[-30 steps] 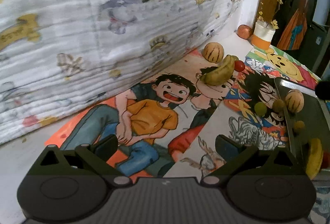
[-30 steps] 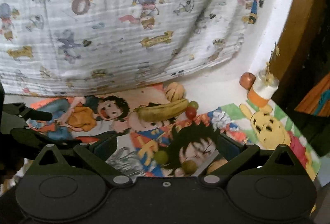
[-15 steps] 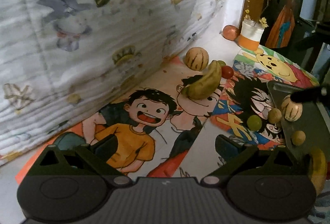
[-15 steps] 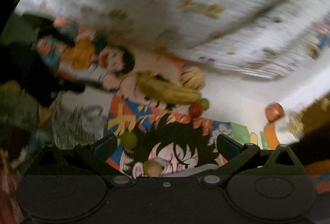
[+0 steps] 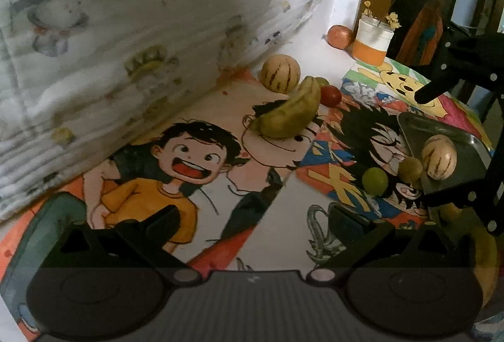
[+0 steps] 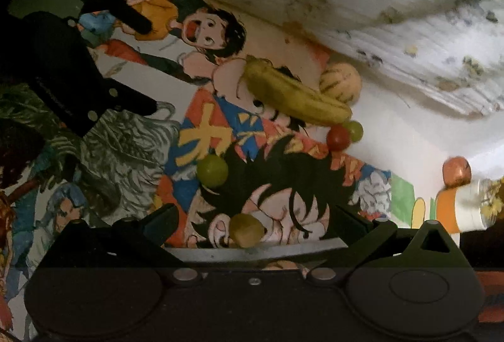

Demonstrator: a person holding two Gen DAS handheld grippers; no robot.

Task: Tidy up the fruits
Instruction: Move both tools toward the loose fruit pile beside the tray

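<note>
We list the contents as we find them. Left gripper [image 5: 252, 220]: fingers spread wide, nothing between them, hovering over the cartoon posters [image 5: 189, 159] that cover the table. Right gripper [image 6: 252, 220]: likewise spread wide and empty, its view tilted, poised at the near rim of the metal tray [image 6: 252, 252].

Fruit outside the tray: one banana [image 5: 291, 113] lying on the posters; one striped melon [image 5: 279, 72] just behind it, near the printed cloth [image 5: 126, 26]; one red cherry tomato [image 5: 330, 96] and a green grape [image 6: 354, 130] at the banana's far end; one green grape [image 5: 374, 181] and one olive-coloured round fruit [image 5: 409, 168] just beside the tray's edge.

Fruit in the tray: one striped melon [image 5: 438, 160]; a yellow fruit [image 5: 485, 257] at the right edge of the left view, partly hidden, which we cannot identify.

Other items: an orange-and-white cup [image 5: 373, 41] with dried flowers, and an orange round object [image 5: 340, 37] touching it, both in the far corner.
</note>
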